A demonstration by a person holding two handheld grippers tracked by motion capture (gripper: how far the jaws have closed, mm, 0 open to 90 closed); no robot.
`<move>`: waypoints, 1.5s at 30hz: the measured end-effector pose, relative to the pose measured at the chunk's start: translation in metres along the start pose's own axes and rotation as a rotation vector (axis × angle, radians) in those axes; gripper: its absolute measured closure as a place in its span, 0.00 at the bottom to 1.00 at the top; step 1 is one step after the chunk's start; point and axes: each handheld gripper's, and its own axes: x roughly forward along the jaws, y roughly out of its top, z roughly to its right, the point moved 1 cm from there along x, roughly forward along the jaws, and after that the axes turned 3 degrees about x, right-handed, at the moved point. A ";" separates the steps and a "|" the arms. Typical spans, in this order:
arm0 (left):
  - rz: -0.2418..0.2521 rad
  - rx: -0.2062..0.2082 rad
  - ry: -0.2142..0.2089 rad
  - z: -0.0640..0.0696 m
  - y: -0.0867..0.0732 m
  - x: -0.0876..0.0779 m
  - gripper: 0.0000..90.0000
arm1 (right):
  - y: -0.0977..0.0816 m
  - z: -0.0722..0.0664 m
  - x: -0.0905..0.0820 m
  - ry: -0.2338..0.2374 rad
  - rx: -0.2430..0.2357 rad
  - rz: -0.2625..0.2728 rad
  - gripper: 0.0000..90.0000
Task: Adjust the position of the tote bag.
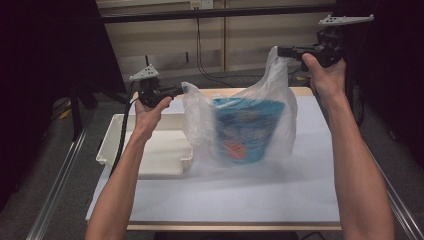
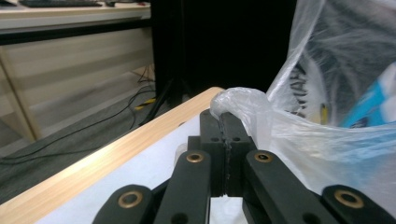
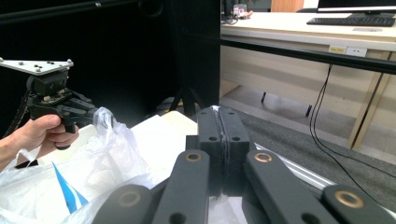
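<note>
Fingers of the left gripper pinching tight on the plastic bag, right gripper clamping the opposite handle higher up. Hanging between and below both, the blue tub, bag mouth stretching across from hand to hand.

Black claw, brass pivot screws, grey plate.

Clear plastic bag, blue cup, white tray
</note>
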 end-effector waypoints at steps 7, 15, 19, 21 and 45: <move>0.048 0.029 -0.024 0.015 0.016 -0.012 1.00 | 0.004 -0.004 -0.013 0.042 0.008 0.060 1.00; 0.082 0.049 -0.029 0.026 0.028 -0.028 1.00 | 0.005 -0.011 -0.028 0.049 0.001 0.081 1.00; 0.098 0.049 -0.049 0.033 0.031 -0.033 1.00 | 0.003 -0.013 -0.037 0.056 0.000 0.096 1.00; 0.107 0.055 -0.057 0.036 0.033 -0.035 1.00 | 0.001 -0.012 -0.042 0.062 0.001 0.107 1.00; 0.134 0.082 -0.095 0.066 0.017 -0.062 1.00 | -0.040 -0.008 -0.093 0.073 0.012 0.172 1.00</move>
